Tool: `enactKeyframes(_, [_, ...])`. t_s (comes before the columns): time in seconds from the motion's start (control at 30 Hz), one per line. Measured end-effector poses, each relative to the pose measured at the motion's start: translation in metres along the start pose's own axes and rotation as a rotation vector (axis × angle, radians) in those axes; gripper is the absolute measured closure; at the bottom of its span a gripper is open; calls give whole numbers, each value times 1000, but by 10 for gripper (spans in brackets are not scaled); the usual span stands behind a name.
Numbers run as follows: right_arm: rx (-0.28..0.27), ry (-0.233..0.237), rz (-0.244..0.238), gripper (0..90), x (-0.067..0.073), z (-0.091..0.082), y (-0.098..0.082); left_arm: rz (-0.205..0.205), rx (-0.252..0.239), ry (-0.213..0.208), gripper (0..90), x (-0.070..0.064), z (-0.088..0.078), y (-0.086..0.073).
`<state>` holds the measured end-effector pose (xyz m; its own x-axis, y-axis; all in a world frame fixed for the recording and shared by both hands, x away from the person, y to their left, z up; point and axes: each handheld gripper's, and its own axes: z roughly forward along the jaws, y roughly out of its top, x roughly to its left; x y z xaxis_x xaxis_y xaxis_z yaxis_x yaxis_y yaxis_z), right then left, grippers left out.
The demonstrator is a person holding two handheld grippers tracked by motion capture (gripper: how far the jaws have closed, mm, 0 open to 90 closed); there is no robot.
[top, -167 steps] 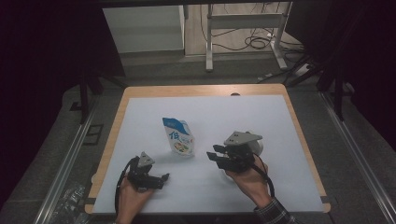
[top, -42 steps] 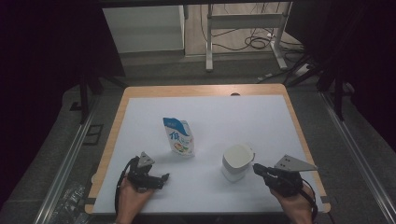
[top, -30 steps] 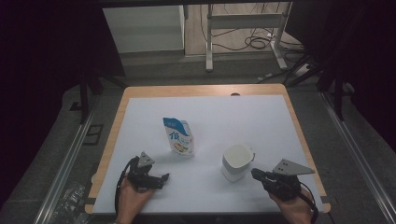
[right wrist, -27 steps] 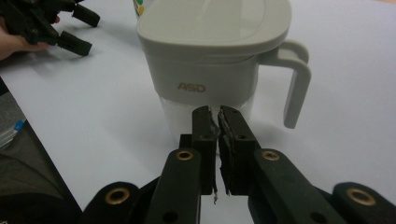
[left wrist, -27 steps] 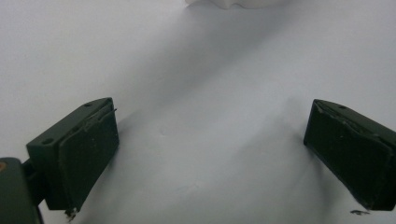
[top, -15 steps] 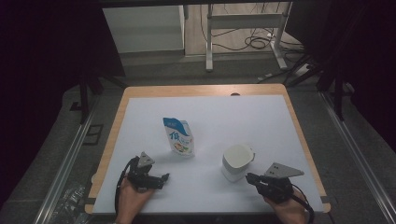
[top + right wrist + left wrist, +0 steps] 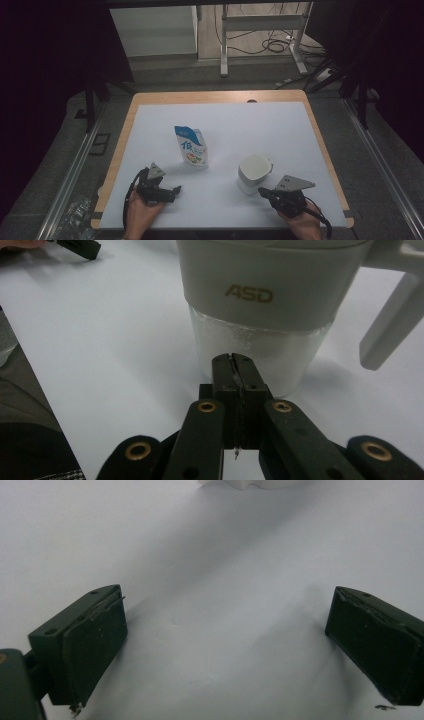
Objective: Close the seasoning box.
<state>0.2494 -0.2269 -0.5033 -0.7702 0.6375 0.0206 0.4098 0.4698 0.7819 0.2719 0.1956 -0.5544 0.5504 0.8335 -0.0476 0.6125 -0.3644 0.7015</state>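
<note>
**Right gripper off the jug, parked in front of it**

Since the earlier frames our right gripper (image 7: 265, 192) has let go of the white jug (image 7: 252, 173), backed toward the near edge and dropped low; its jaws have just been closing and now meet with nothing between them. Left gripper (image 7: 172, 191) rests near the table (image 7: 320, 150) front, jaws wide apart, holding nothing. Jug stands upright just beyond the right jaws, handle to its right. Farther back-left stands the blue-and-white pouch (image 7: 191, 146). We judge the jug placed; next likely move is the pouch, calling for a reach and open jaws.
</note>
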Motion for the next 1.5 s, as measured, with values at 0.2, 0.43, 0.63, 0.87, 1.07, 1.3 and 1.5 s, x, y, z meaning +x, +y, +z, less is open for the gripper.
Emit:
enactKeyframes(0.2, [12, 2, -4, 889, 0, 4, 0, 0, 0, 0, 32, 0, 0, 0])
enactKeyframes(0.43, [26, 6, -18, 890, 0, 9, 0, 0, 0, 0, 32, 0, 0, 0])
enactKeyframes(0.63, [31, 3, -28, 891, 1, 12, 0, 0, 0, 0, 32, 0, 0, 0])
enactKeyframes(0.87, [33, -8, -32, 891, 1, 17, 3, 0, 1, 0, 32, 0, 0, 0])
enactKeyframes(1.07, [34, -12, -40, 892, 3, 21, 5, 0, 1, 0, 32, 0, 0, 0])
enactKeyframes(1.3, [33, -31, -30, 891, 0, 22, 6, 0, 1, 0, 32, 0, 0, 0])
enactKeyframes(1.5, [27, -40, -18, 891, -2, 24, 7, 0, 1, 0, 32, 0, 0, 0])
